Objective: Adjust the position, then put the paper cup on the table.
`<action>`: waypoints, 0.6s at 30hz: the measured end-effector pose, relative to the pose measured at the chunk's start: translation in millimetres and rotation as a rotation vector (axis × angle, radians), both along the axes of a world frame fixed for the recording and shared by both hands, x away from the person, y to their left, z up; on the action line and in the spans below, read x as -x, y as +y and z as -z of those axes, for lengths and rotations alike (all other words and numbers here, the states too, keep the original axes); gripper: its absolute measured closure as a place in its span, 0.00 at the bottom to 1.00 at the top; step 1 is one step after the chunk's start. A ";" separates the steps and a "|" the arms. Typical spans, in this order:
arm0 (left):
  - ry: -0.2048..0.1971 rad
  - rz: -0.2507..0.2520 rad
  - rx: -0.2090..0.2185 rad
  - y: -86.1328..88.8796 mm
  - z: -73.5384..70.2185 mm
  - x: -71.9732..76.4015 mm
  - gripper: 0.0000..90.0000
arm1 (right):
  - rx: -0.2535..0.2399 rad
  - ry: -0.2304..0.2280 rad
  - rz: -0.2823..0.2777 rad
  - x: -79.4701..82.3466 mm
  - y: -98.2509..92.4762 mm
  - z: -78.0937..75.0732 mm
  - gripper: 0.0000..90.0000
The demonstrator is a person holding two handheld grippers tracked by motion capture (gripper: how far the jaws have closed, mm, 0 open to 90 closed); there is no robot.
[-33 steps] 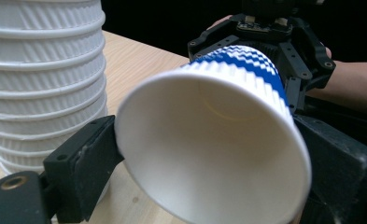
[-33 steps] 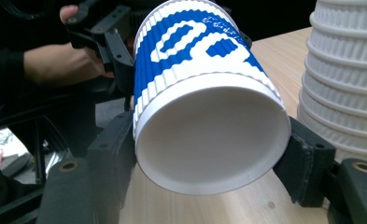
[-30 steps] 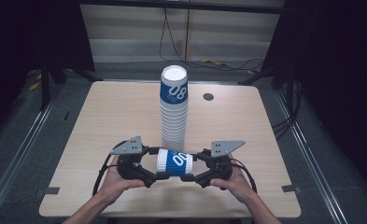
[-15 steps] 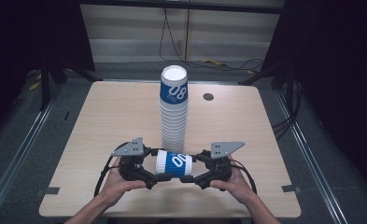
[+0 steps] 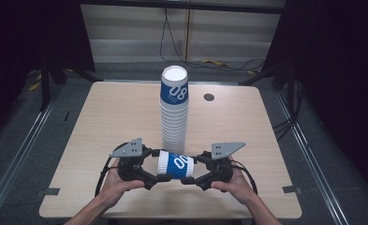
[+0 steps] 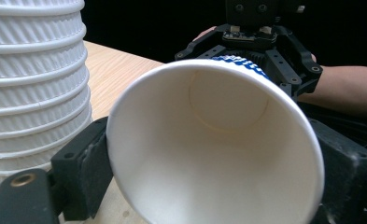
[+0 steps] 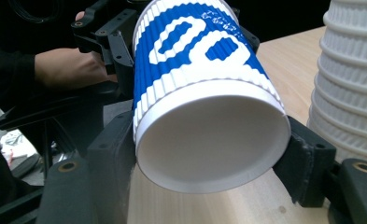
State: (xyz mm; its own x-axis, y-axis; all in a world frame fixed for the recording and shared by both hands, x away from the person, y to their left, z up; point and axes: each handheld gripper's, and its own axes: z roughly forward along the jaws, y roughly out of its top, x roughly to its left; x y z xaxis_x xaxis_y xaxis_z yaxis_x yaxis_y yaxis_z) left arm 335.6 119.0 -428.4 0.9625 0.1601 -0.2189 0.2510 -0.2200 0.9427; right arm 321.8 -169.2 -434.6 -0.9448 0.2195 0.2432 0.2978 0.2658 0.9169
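A single blue-and-white ribbed paper cup (image 5: 176,165) lies sideways just above the table, held at both ends. My left gripper (image 5: 156,172) is shut on its rim end, and the left gripper view looks into the cup's white inside (image 6: 214,154) between the pads (image 6: 85,161). My right gripper (image 5: 191,174) is shut on the base end, with the cup's recessed bottom (image 7: 209,149) facing that camera. A tall stack of the same cups (image 5: 174,112) stands upright right behind the held cup, its ribbed white side (image 6: 31,84) (image 7: 354,84) close to both grippers.
The light wooden table (image 5: 102,117) has a round dark grommet (image 5: 209,97) at the back right. Bare tabletop lies to the left and right of the stack. Dark floor, rails and cables surround the table.
Both grippers and the cup between them have drifted slightly toward the near edge. The grips are the same and the stack has not moved.
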 end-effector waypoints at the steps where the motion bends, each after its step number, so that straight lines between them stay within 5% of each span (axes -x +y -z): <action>1: 0.001 0.005 -0.006 0.3 -0.1 -0.4 0.16 | 0.005 -0.003 0.000 0.1 0.1 0.4 0.32; 18: 0.003 0.007 0.002 4.0 -2.1 -2.0 0.20 | 0.126 0.023 0.027 -1.8 7.4 6.7 0.19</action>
State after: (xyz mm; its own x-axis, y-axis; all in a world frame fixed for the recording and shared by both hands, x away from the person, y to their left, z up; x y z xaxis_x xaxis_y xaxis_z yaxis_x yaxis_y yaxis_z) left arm 337.6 123.1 -426.3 0.9630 0.1530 -0.2220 0.2522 -0.2197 0.9424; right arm 323.6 -161.8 -441.3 -0.9327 0.2747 0.2335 0.3268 0.3703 0.8695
